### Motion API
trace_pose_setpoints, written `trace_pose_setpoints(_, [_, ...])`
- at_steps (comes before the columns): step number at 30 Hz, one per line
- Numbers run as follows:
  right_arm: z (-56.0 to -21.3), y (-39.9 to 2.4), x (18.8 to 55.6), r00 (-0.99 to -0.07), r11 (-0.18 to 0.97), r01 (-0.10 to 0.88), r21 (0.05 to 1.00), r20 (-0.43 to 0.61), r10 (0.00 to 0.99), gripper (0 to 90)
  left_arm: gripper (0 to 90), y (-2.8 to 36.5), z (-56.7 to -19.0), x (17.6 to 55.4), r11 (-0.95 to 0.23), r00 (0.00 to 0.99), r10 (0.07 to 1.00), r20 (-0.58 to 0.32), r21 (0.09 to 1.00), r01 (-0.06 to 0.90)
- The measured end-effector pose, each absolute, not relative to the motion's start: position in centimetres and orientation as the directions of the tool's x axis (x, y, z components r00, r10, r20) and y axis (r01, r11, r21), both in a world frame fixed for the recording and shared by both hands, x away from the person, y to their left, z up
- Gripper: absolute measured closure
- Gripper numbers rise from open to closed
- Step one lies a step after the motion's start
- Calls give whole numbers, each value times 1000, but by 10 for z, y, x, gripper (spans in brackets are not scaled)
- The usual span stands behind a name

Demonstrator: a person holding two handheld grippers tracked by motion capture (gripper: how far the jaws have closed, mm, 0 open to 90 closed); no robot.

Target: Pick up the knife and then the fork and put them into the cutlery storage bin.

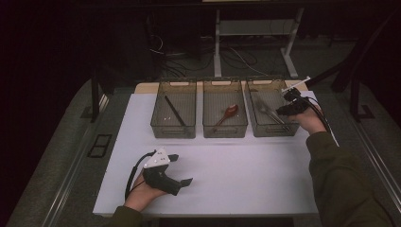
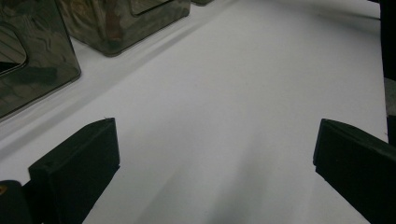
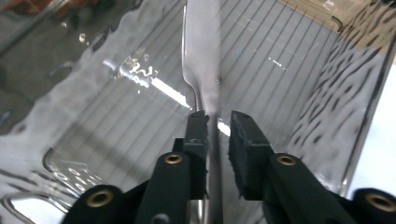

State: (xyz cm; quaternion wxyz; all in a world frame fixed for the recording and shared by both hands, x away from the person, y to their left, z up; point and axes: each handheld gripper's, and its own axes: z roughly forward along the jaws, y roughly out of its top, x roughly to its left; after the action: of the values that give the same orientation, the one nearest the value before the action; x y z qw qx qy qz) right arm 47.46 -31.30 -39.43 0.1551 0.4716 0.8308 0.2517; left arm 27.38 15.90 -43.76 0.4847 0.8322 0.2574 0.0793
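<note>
A silver metal utensil (image 1: 268, 112) lies in the right-hand clear bin (image 1: 276, 132). In the right gripper view its handle (image 3: 214, 154) runs between the jaws of my right gripper (image 3: 218, 122). It rests against the left pad, with a gap to the right pad, so the jaws stand slightly open around it. From the high view, that gripper (image 1: 283, 109) dips into the bin over its right wall. My left gripper (image 1: 181, 169) rests low over the white tabletop near the front edge. Its jaws are wide open, with nothing between them (image 2: 215, 135).
Three clear bins stand in a row at the back of the white table (image 1: 236, 165). The left bin (image 1: 173, 128) holds a black stick (image 1: 174, 111); the middle bin (image 1: 225, 130) holds a reddish spoon (image 1: 228, 113). Bin walls (image 2: 37, 70) rise close to the left gripper.
</note>
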Motion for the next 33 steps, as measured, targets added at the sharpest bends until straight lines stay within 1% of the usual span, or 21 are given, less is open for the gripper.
trace_pose_setpoints(9, [-385, -324, 469, -470, 286, 715, 638, 137, 872, 526, 0, 159, -438, 274, -400, 855, 506, -118, 846, 353])
trace_pose_setpoints(15, [-374, -329, 457, -485, 264, 676, 689, 146, 862, 419, 0, 159, -438, 274, -395, 852, 510, -119, 847, 355])
trace_pose_setpoints(19, [-370, -332, 448, -502, 235, 653, 720, 178, 846, 386, 0, 160, -438, 275, -392, 847, 516, -124, 846, 362])
trace_pose_setpoints(33, [-365, -328, 418, -561, 229, 576, 785, 176, 809, 330, 0, 160, -438, 275, -389, 845, 520, -126, 846, 365])
